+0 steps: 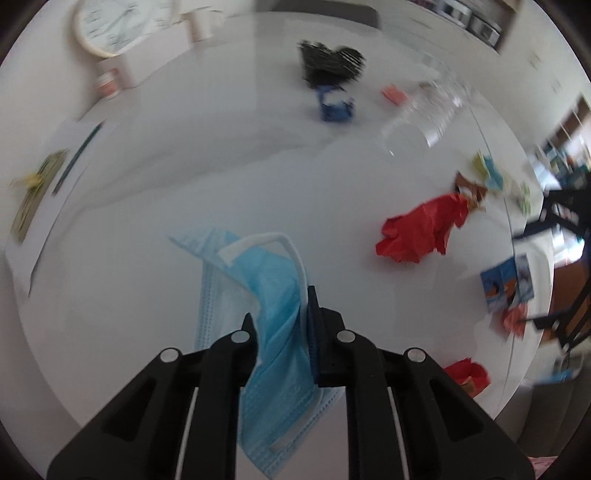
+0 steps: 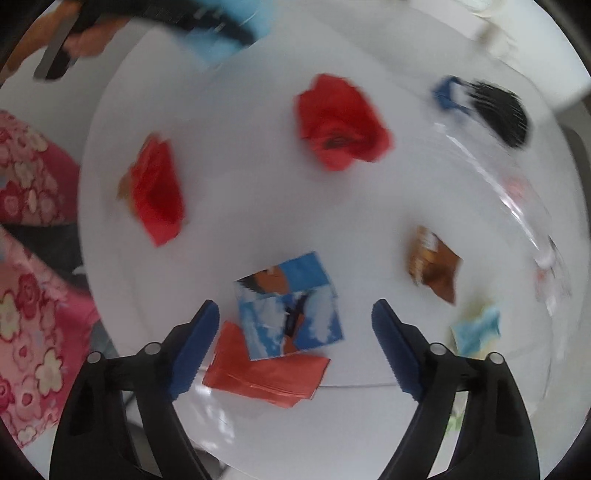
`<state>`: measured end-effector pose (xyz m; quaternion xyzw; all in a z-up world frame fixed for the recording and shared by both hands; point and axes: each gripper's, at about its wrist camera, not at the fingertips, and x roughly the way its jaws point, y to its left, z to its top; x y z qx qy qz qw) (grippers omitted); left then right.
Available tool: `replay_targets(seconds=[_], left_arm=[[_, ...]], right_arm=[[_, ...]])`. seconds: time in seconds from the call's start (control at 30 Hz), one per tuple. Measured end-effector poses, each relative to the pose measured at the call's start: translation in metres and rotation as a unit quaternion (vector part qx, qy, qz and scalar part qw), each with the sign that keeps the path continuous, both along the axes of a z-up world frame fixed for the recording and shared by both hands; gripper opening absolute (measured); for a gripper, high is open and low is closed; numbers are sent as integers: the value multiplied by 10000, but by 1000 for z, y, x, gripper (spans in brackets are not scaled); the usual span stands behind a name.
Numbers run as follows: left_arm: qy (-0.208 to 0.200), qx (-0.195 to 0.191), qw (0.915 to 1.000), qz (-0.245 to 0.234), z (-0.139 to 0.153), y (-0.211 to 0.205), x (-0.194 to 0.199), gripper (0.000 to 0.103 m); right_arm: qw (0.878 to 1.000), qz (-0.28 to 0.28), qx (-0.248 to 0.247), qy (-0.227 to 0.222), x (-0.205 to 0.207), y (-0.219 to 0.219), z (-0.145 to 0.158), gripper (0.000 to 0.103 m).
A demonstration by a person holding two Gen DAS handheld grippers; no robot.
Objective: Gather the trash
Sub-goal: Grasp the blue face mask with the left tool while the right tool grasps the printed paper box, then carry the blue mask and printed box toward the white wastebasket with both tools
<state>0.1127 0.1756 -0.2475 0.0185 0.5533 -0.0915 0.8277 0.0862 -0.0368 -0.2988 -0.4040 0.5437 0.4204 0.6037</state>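
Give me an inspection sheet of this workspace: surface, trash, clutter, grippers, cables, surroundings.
Surface: white table, glossy.
Job's things: blue face mask; two crumpled red papers; blue picture card lying on flat red paper; brown wrapper.
Clutter: clock, black brush, clear plastic bag.
Grippers: left gripper shut on the face mask; right gripper open above the picture card.
Cables: nothing seen.
Surroundings: pink floral fabric beside the table.

Both tongs are matte black plastic with round silver rivets at the joints; the right tongs (image 2: pixel 295 314) carry ribbed blue pads. At nine o'clock in the right wrist view shows pink flower-printed clothing (image 2: pixel 33 295).
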Motion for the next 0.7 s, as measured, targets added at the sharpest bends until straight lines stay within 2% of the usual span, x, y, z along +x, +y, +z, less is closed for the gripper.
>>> replay_targets(seconds=[0.1, 0.2, 0.23, 0.43, 0.6, 0.7], left_arm=[[-152, -26, 9993, 354, 11, 8, -10, 13], [-261, -85, 9980, 567, 23, 16, -19, 13], [-293, -76, 9977, 600, 26, 17, -22, 13], [-430, -29, 9973, 592, 34, 16, -28, 13], [-508, -39, 9983, 292, 46, 1, -28, 13], [-575, -132, 9983, -41, 64, -15, -31, 13]], right_arm=[[9989, 447, -103, 65, -6, 5, -10, 70], [9989, 402, 25, 238, 0, 7, -13, 60], [9989, 367, 57, 290, 3, 8, -14, 54], [9984, -10, 366, 432, 24, 11, -12, 52], [9935, -761, 839, 147, 35, -5, 17, 52], [9780, -1632, 1294, -142, 15, -37, 44, 52]])
